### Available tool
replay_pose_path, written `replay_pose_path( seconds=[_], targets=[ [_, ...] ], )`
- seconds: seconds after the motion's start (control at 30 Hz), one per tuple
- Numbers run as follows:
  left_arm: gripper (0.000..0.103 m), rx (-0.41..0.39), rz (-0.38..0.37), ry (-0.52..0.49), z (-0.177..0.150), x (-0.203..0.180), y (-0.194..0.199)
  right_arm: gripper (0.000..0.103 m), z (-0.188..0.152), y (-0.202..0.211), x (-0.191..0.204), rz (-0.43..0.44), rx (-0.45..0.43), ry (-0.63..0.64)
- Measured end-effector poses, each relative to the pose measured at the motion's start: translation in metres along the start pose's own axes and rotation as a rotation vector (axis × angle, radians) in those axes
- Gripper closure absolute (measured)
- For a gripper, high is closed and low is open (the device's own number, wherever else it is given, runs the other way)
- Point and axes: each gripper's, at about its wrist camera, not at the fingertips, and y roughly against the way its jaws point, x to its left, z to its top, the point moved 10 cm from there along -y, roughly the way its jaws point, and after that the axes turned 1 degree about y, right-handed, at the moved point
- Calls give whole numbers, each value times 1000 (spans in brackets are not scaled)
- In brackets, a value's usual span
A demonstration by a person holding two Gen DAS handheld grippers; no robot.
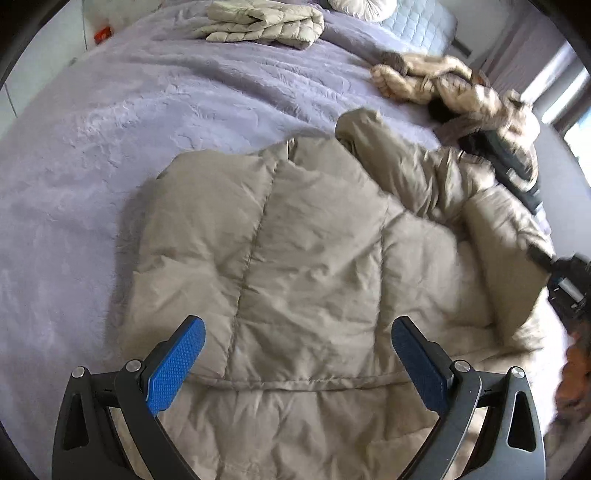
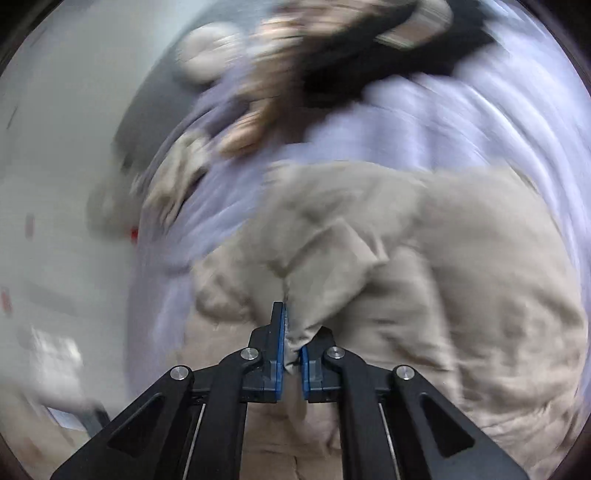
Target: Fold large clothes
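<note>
A large beige quilted down jacket (image 1: 295, 258) lies spread on the lilac bed cover (image 1: 110, 147), with one sleeve (image 1: 388, 158) folded up at its far right. My left gripper (image 1: 297, 354) is open and empty, hovering just above the jacket's near part. My right gripper (image 2: 292, 332) is shut on a bunched fold of the jacket (image 2: 369, 240) and lifts it; this view is motion-blurred. The right gripper also shows at the right edge of the left wrist view (image 1: 565, 284).
A folded pale quilted garment (image 1: 262, 22) lies at the far side of the bed. A tan and dark fur-trimmed coat (image 1: 461, 96) is heaped at the far right. A white pillow (image 1: 362, 7) sits at the bed's head. The bed's right edge runs near the heap.
</note>
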Motion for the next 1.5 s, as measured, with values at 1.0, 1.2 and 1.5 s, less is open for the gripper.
replay_pose_path(
  seconds=[1.0, 1.2, 1.5],
  targets=[
    [87, 194, -340, 28, -9, -78, -44, 96, -61, 56, -128, -96, 125, -347],
    [87, 150, -289, -15, -34, -64, -33, 96, -50, 35, -139, -129, 121, -289],
    [85, 110, -132, -47, -26, -31, -15, 94, -69, 38, -141, -135, 174, -284]
  ],
)
